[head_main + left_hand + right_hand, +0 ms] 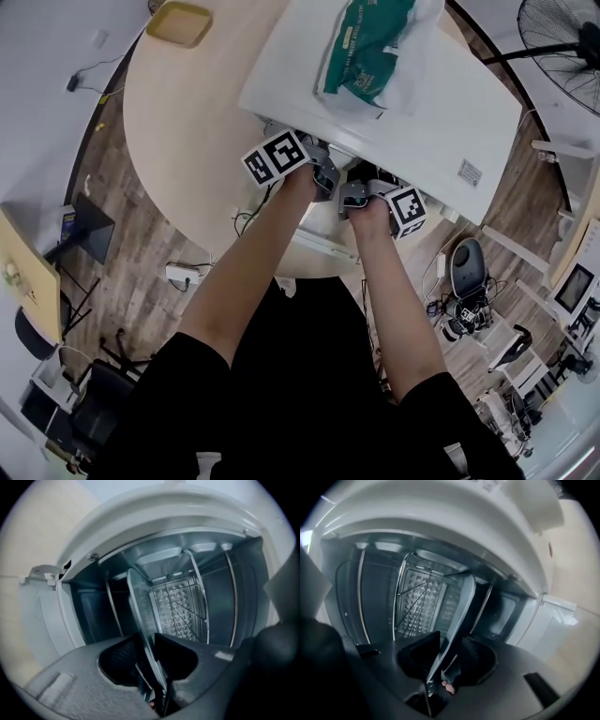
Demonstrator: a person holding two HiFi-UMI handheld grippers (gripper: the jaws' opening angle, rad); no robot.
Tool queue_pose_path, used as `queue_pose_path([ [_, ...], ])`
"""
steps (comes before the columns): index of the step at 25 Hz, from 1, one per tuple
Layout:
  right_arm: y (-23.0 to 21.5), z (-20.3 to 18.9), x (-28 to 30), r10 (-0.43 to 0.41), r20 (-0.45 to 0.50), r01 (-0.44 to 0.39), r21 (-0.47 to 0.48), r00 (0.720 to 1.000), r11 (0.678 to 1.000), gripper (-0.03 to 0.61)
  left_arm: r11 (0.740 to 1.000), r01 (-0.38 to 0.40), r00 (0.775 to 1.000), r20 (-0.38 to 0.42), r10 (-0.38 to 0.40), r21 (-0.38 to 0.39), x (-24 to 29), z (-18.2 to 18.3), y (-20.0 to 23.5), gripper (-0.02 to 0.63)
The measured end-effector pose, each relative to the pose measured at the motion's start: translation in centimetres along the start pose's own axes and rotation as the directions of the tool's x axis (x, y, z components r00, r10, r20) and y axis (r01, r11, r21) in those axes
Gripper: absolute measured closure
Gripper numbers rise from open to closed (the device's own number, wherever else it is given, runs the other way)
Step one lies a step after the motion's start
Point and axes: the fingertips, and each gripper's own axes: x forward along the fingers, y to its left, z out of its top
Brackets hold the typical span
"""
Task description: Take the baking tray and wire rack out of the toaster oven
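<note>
Grey metal baking tray [139,605] sits inside the white toaster oven [154,520], its front rim pinched by left tongs [146,644] and right tongs [450,643]; draw both back evenly, keeping it level.

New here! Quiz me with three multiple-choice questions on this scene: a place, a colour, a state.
1. Where does the green plastic bag lie? A on the floor; B atop the white toaster oven; C inside it.
2. What colour is the shallow dish on the round beige table? A red; B yellow; C blue.
3. The jaws of the right gripper: A wide apart and empty; B holding a cloth; C closed on the rim of the metal baking tray.
B: the head view shows it on the oven's top. B: it is plainly yellow. C: its pads pinch the rim.
</note>
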Motion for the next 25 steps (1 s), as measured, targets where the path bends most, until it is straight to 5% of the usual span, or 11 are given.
queue_pose_path([
  [9, -0.4, -1.2, -1.7, 0.004, -0.020, -0.004, 0.028, 1.000, 1.000, 0.479, 1.000, 0.010, 1.000, 0.013, -0.010, -0.025, -2.0, -0.7, 0.3, 0.512],
  [25, -1.2, -4.6, -8.4, 0.022, -0.058, -0.018, 0.076, 0.998, 0.997, 0.486, 0.982, 0.073, 0.993, 0.102, -0.055, -0.176, -9.5, -3.3, 0.8, 0.528],
])
